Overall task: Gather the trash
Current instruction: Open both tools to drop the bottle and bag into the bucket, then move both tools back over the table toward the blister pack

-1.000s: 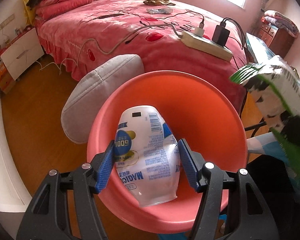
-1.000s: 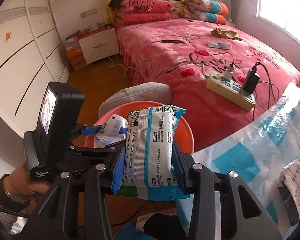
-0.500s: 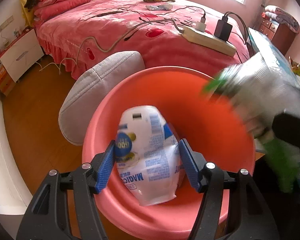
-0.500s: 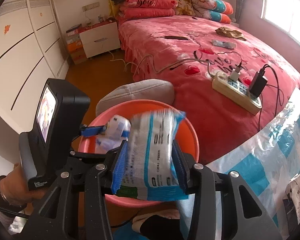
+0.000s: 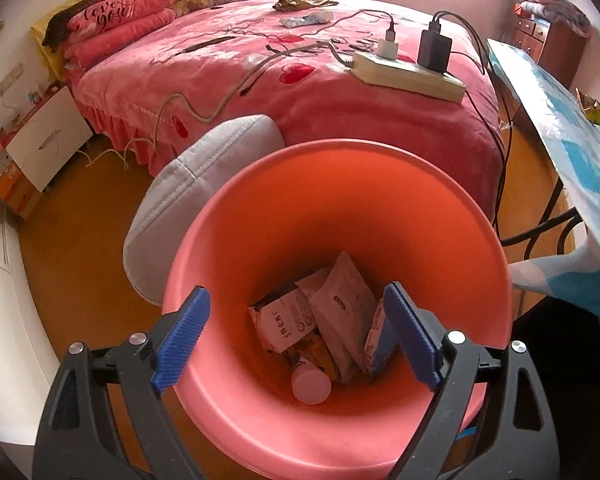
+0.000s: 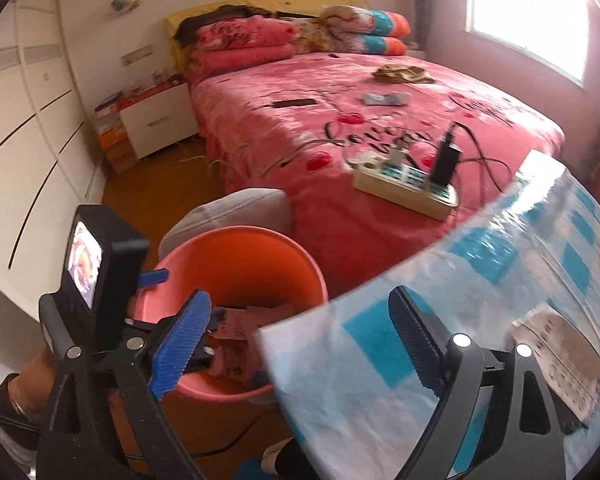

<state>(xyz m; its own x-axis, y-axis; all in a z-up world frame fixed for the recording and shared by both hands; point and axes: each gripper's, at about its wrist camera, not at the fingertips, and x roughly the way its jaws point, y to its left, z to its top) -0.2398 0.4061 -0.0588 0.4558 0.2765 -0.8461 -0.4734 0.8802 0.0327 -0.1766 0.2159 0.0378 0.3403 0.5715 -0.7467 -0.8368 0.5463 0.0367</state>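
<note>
The pink bin (image 5: 340,184) stands right under my left gripper (image 5: 295,296). That gripper's jaws are opening and nothing is between its blue pads. At the bin's bottom lie white packets (image 5: 336,304), a blue-and-white packet (image 5: 376,336) and a bottle with a pink cap (image 5: 311,384). My right gripper (image 6: 300,296) hangs over the bin's (image 6: 240,256) near rim and the table corner, its jaws opening and empty. The left gripper's body with its small screen (image 6: 100,264) shows at the left of the right wrist view, held by a hand (image 6: 32,380).
A table with a blue-checked cloth (image 6: 480,280) juts in from the right, with a printed sheet (image 6: 556,360) and a crumpled wrapper (image 5: 592,112) on it. A grey cushion (image 5: 204,184) leans behind the bin. The pink bed holds a power strip (image 5: 408,76) and a wrapper (image 5: 308,20).
Both grippers have opened. The white bag left the left jaws and the blue-and-white packet left the right jaws; both lie in the bin. The right gripper shifted toward the table.
</note>
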